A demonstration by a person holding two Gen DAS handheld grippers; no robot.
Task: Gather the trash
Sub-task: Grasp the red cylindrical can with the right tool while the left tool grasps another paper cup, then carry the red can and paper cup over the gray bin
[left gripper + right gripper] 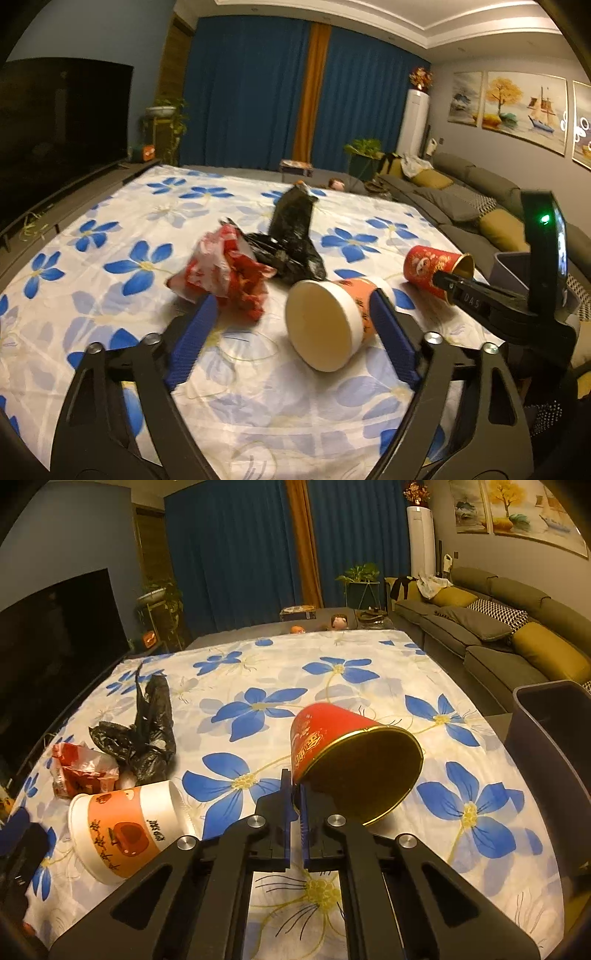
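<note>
My right gripper (294, 788) is shut on the rim of a red paper cup (332, 734) with a gold inside, held tilted just above the table; it also shows in the left wrist view (430, 267). My left gripper (291, 306) is open over the table. A white and orange paper cup (332, 317) lies on its side between its fingers, close to the right one; it also shows in the right wrist view (125, 821). A crumpled red and white wrapper (225, 269) lies by the left fingertip. A black plastic bag (293, 236) lies behind them.
The table wears a white cloth with blue flowers (332, 672). A dark grey bin (550, 746) stands at the table's right edge. A TV (59, 122) stands to the left and a sofa (498, 635) to the right.
</note>
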